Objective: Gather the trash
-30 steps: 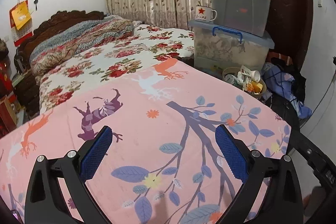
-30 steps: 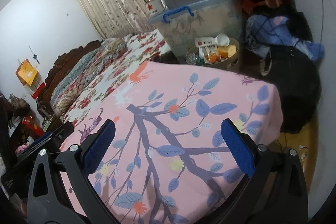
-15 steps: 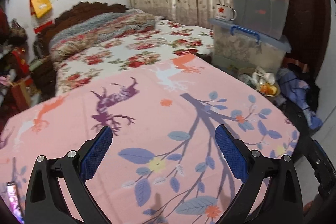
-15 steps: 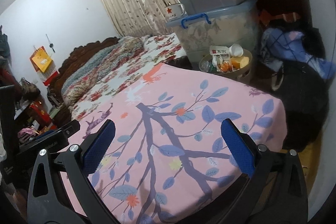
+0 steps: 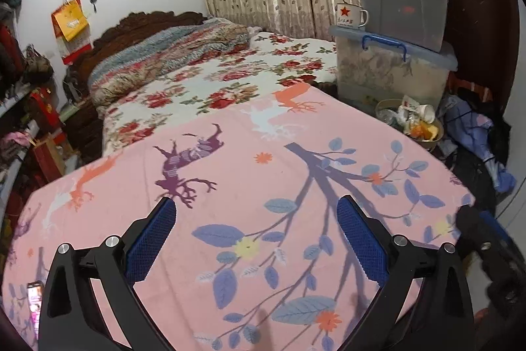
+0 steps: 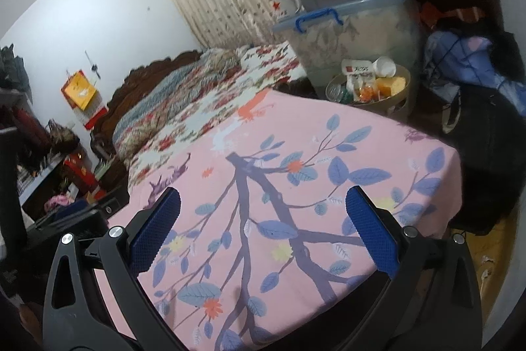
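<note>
Both the left gripper (image 5: pixel 255 221) and the right gripper (image 6: pixel 263 213) hover with fingers spread wide and empty above a pink leaf-print bedsheet (image 5: pixel 263 186). The trash sits beyond the far corner of the bed, heaped in a round wastebasket (image 6: pixel 399 102) on the floor beside stacked plastic storage bins (image 6: pixel 355 32): a white paper cup (image 6: pixel 384 67), wrappers and orange scraps. These look light and crushable; the stiff basket rim seems the surest hold. The basket's base is hidden behind the bed, and its deeper contents cannot be made out.

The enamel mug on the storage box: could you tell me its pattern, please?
White mug with a red star; clearest in the left wrist view.
</note>
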Demonstrator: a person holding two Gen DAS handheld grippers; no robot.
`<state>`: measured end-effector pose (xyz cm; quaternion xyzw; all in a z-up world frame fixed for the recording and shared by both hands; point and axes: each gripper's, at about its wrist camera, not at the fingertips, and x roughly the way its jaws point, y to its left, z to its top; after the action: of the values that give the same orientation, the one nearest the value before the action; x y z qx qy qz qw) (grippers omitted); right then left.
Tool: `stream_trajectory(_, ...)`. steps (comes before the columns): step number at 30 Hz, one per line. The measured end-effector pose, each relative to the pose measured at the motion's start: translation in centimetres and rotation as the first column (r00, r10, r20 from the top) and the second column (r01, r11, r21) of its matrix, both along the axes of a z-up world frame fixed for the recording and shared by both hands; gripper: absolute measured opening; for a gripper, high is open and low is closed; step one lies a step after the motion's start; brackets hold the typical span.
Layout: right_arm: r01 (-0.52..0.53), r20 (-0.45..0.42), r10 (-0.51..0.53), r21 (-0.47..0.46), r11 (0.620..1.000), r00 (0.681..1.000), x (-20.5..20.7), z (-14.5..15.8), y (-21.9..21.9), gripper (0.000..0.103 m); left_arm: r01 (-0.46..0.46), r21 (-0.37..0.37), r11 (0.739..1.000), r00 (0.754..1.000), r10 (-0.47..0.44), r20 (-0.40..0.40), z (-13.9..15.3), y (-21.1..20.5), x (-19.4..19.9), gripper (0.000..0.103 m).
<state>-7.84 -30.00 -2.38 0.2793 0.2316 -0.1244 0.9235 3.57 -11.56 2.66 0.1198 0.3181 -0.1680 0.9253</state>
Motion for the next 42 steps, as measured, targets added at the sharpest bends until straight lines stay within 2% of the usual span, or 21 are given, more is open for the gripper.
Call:
stream_trajectory(3, -0.009, -0.009, 0.008, -0.036, 0.999, 1.0, 0.3, 0.3, 0.1, 0.099, 0.003, -0.017, 1.0, 1.0, -0.004, -0.012, 0.4, 0.4, 0.5, 0.094)
stream_trajectory(6, 0.007, 0.007, -0.006, -0.034, 0.999, 1.0, 0.1, 0.5, 0.1, 0.1, -0.038, -0.014, 0.999, 0.999, 0.039, 0.027, 0.9, 0.8, 0.8, 0.094)
stream_trajectory(9, 0.022, 0.014, -0.022, -0.025, 0.999, 1.0, -0.2, 0.1, 0.5, 0.099, -0.048, -0.028, 0.998, 0.998, 0.049, 0.029, 1.0, 1.3, 1.1, 0.094)
stream_trajectory(14, 0.034, -0.021, -0.034, 0.0, 0.999, 0.999, 0.1, -0.9, 0.8, 0.1, -0.018, -0.024, 1.0, 1.0, 0.018, 0.003, 0.5, 1.1, 1.4, 0.094)
stream_trajectory(24, 0.055, -0.007, -0.055, -0.009, 0.998, 0.998, -0.3, -0.7, 0.8, 0.099, 0.027, -0.002, 1.0, 0.999, -0.027, -0.022, -0.5, -0.2, 1.3, 0.094)
stream_trajectory(42, 0.05, -0.01, -0.05, 0.004, 0.999, 0.999, -0.3, -1.0, 0.7, 0.099, 0.048, 0.019, 0.999, 0.999, -0.048, -0.006, -0.8, -0.7, 0.8, 0.094)
